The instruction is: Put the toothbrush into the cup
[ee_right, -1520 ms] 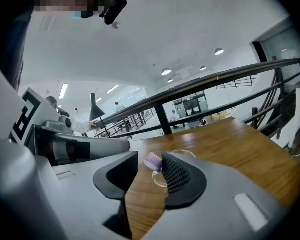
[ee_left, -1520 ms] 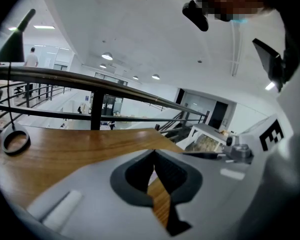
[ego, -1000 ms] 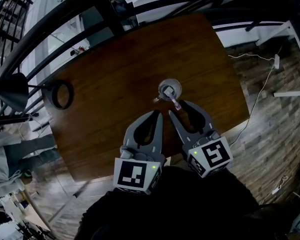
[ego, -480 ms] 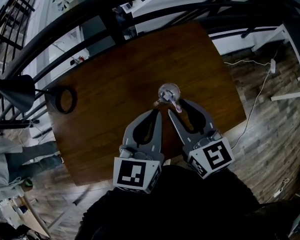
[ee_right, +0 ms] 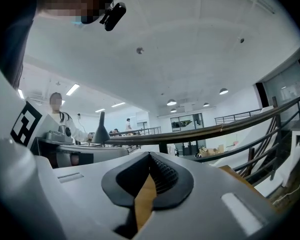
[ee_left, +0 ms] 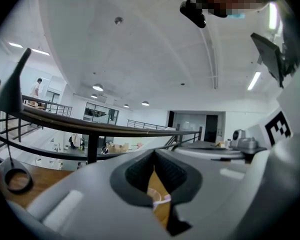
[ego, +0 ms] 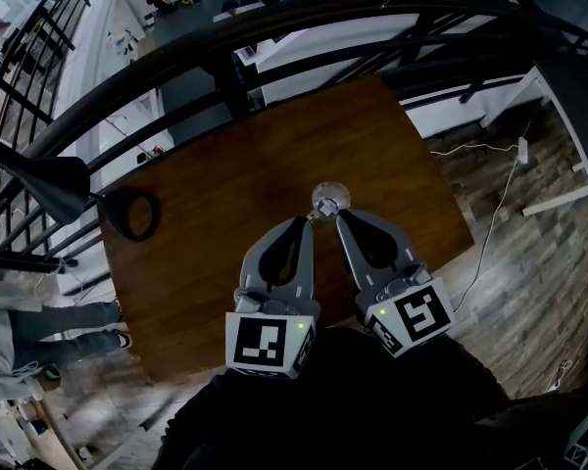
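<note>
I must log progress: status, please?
Left gripper shut, empty. Right gripper shut, empty. Toothbrush in cup. Nothing in the way.

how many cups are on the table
1. The clear cup stands about mid-table on the wooden table, to the right of the black ring. The table's near part is covered in the head view, so another could be hidden there.

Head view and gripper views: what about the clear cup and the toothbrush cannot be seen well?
- Pinkish toothbrush in the clear glass cup: head view, too small to tell its bristle end.
- Cup, left gripper view: only a sliver shows between the grey jaws.
- Cup, right gripper view: hidden behind the grey jaws.
</note>
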Tool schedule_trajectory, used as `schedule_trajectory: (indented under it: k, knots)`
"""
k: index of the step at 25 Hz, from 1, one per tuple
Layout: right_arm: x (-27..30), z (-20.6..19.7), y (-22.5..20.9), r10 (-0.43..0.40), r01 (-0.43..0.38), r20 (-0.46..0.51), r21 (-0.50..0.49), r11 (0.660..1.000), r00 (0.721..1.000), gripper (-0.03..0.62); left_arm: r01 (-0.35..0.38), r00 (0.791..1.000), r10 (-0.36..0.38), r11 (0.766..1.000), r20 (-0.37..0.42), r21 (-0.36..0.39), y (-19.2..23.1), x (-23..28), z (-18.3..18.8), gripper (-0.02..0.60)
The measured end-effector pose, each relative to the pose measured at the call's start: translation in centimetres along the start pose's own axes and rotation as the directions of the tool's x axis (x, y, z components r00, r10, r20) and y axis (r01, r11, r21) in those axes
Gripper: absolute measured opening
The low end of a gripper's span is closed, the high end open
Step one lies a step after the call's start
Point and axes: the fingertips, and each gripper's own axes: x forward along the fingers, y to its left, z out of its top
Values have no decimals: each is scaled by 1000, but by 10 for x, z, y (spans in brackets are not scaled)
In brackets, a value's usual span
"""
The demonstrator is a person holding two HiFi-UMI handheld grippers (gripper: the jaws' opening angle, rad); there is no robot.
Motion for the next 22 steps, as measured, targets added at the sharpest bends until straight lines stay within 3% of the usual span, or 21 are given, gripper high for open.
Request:
schedule_trajectory:
  k: [9,22]
  knots:
    - [-6,6,2,-20,20,8,-21,1000,1000,2,14,999,-15,1000,31,25,0,-4,6,9]
    - [-10,12,1,-29,30,34,-14,999,999,0,33,999,-33,998,3,45,-6,-3,2,9]
